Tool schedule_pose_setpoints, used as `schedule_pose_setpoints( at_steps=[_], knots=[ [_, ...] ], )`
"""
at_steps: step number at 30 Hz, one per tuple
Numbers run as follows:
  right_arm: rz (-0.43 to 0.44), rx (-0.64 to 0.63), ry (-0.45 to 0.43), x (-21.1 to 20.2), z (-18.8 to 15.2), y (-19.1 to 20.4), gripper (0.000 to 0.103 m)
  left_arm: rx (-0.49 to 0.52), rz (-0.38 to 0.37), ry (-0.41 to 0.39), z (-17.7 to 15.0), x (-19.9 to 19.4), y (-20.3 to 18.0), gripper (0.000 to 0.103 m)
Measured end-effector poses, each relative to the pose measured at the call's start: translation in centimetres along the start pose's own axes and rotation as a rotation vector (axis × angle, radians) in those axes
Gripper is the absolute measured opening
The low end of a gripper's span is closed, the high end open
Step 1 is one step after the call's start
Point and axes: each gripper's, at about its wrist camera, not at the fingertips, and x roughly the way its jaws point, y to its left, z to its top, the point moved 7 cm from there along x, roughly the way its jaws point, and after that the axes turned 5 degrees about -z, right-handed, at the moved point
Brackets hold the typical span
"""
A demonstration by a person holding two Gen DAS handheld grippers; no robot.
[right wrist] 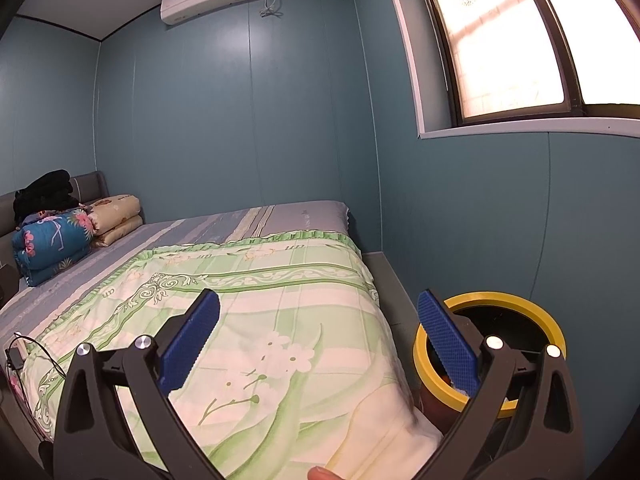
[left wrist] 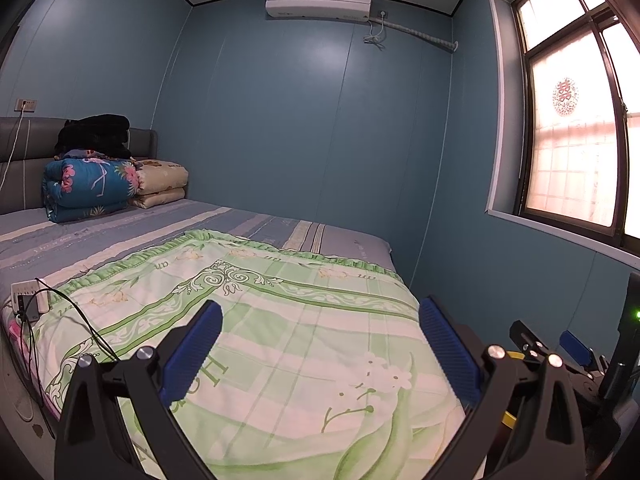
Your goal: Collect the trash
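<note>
I have both tools hovering over the foot of a bed point(left wrist: 120, 236) in a small room with blue walls point(left wrist: 280, 120). My left hand-held gripper point(left wrist: 320, 354) is released, its blue fingers wide apart with nothing between them, and my right hand-held gripper point(right wrist: 320, 344) is released the same way. A green floral quilt point(left wrist: 280, 320) covers the near half of the bed; folded bedding point(left wrist: 88, 188) is stacked at the headboard. An air conditioner point(left wrist: 319, 1) hangs high on the far wall and a window point(left wrist: 576, 132) glows on the right. The trash bin point(right wrist: 516, 304), yellow-rimmed and dark inside, stands on the floor just beside the bed's right corner, behind my right gripper's finger. A power strip point(left wrist: 30, 298) with cables lies at the bed's left edge
</note>
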Motion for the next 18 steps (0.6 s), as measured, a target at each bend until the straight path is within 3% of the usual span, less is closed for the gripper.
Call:
schedule_pose_setpoints(
  at_steps=[18],
  knots=[
    [0.000, 0.001, 0.022, 0.69, -0.40, -0.19, 0.095, 0.014, -0.013, 0.018, -0.42, 0.59, 0.02, 0.095]
  ],
)
